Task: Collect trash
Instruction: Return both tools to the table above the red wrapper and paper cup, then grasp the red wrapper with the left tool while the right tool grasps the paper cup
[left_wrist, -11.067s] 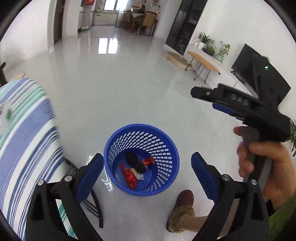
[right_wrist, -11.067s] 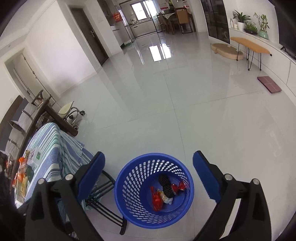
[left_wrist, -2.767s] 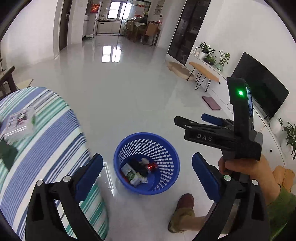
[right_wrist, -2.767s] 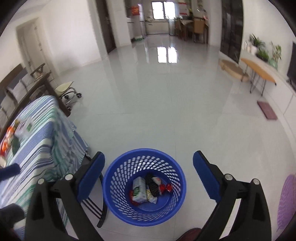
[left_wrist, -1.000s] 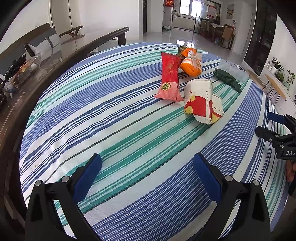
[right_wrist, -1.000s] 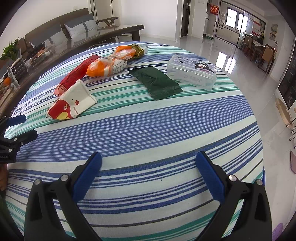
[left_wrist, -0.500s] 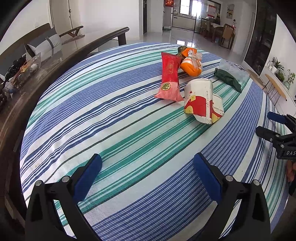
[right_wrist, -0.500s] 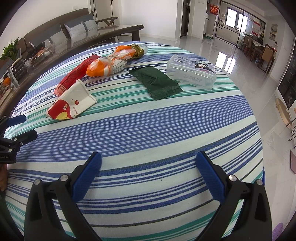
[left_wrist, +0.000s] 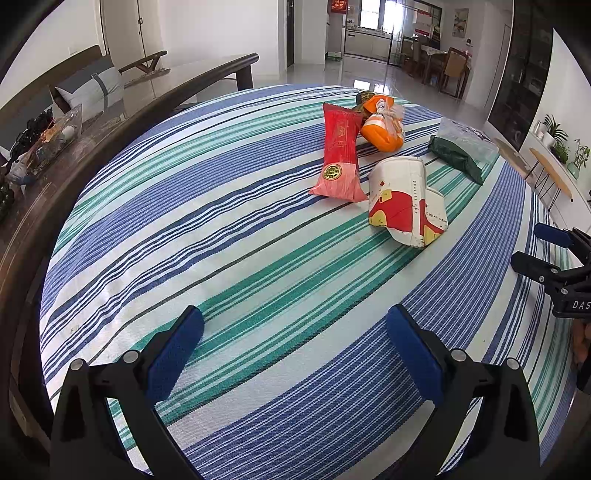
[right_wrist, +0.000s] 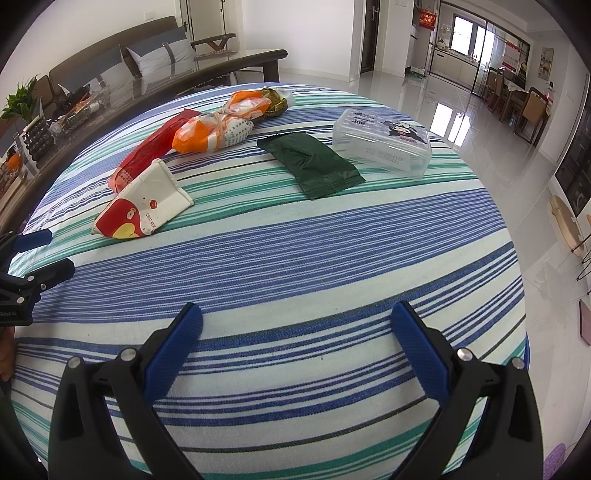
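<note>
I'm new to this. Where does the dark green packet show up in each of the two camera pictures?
Left wrist view: the green packet lies far right on the striped cloth, partly in front of the clear box.
Right wrist view: the green packet lies upper centre, just left of the clear box.
Shared landmark: the crushed paper cup.

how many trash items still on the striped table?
5, maybe 6: flattened cup nearest, red wrapper behind, orange bag, a green-brown packet beyond half hidden, dark green pouch, clear box far right.
</note>
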